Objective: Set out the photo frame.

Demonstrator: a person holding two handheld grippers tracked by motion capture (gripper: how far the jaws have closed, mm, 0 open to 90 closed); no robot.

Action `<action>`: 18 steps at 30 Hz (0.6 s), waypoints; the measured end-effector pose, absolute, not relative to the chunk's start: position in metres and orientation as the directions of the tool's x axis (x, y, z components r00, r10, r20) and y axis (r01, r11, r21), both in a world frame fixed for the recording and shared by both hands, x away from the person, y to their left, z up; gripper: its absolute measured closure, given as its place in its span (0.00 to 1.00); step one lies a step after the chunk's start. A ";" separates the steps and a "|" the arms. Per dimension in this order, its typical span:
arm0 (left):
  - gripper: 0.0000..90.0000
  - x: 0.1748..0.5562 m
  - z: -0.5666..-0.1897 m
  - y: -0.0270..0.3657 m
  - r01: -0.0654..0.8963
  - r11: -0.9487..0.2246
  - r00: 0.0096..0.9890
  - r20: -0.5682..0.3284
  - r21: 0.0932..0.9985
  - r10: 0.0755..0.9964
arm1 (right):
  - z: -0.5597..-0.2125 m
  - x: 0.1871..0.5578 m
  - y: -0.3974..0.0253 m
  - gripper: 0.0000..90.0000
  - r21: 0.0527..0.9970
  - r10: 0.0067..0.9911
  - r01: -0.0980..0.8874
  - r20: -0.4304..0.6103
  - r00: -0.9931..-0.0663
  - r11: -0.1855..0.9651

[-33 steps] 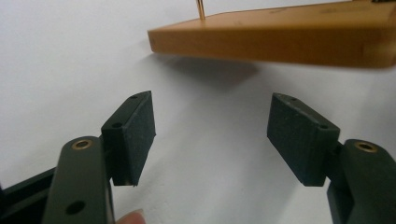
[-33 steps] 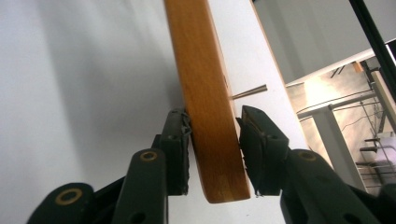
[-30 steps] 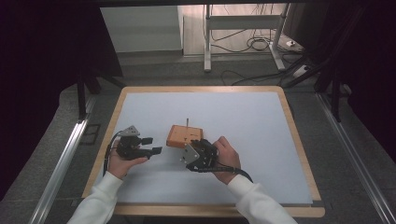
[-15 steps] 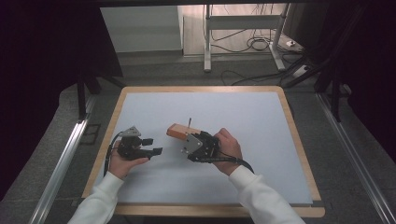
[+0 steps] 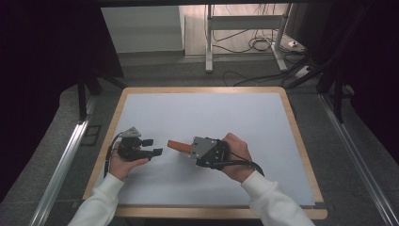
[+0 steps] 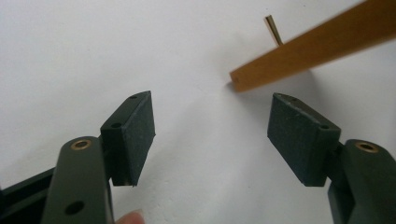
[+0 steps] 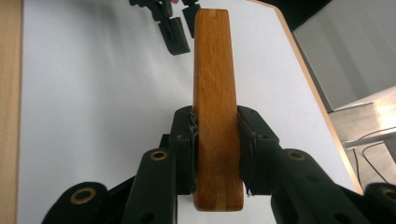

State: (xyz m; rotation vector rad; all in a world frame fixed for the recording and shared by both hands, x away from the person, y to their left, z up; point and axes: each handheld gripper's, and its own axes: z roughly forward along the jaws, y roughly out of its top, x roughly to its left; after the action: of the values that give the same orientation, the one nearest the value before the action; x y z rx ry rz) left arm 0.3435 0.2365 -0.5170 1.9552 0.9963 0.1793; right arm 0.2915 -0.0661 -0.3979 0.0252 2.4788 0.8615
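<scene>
The right gripper view is showing what the high view cannot: the wooden block point(image 7: 217, 112) is sitting edge-on between the jaws of the right gripper point(image 7: 217, 154), both pads pressing flat against its broad faces, with its narrow varnished edge running straight away from the camera. Beyond the block's far tip, the left gripper point(image 7: 175, 23) is showing with a gap between its jaws. The left gripper view is adding a detail of its own: a thin brass-coloured pin point(image 6: 273, 30) is sticking up behind the block point(image 6: 313, 46), whose squared end is hanging just above and beyond the right-hand pad, touching neither pad.

In the high view, both forearms in white sleeves are coming in from the bottom edge. The right hand point(image 5: 237, 157) is wrapping around the right gripper point(image 5: 190, 148), pointing it leftward across the white table point(image 5: 235, 113), the block point(image 5: 179, 145) sticking out ahead of its jaws. The left hand point(image 5: 124, 162) is cradling the left gripper point(image 5: 153, 147) with its jaws standing wide apart, aimed at the block's free end, near it but apart.

The block is smooth orange-brown wood with rounded corners; the pads are dark, matte and slightly grainy. The table's rim is pale wood.
</scene>
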 end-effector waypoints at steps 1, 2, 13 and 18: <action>0.35 0.343 -0.517 0.236 0.573 -0.264 0.664 -0.250 0.776 0.705 | -0.398 0.291 -0.066 0.78 0.583 0.176 -0.150 -0.465 -0.868 0.799; 0.35 0.343 -0.517 0.236 0.572 -0.265 0.664 -0.248 0.776 0.706 | -0.399 0.291 -0.066 0.78 0.586 0.182 -0.148 -0.466 -0.866 0.796; 0.34 0.343 -0.518 0.235 0.570 -0.271 0.667 -0.245 0.776 0.703 | -0.394 0.315 -0.068 0.73 0.640 0.285 -0.066 -0.430 -0.857 0.766; 0.34 0.343 -0.518 0.233 0.571 -0.274 0.669 -0.245 0.774 0.701 | -0.394 0.327 -0.069 0.71 0.654 0.320 -0.033 -0.413 -0.852 0.756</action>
State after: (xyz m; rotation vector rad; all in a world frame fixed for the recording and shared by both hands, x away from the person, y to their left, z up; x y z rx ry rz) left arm 0.3433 0.2330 -0.5183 1.9650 0.9889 0.1790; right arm 0.3266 -0.0685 -0.3945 0.2158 2.4386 0.9222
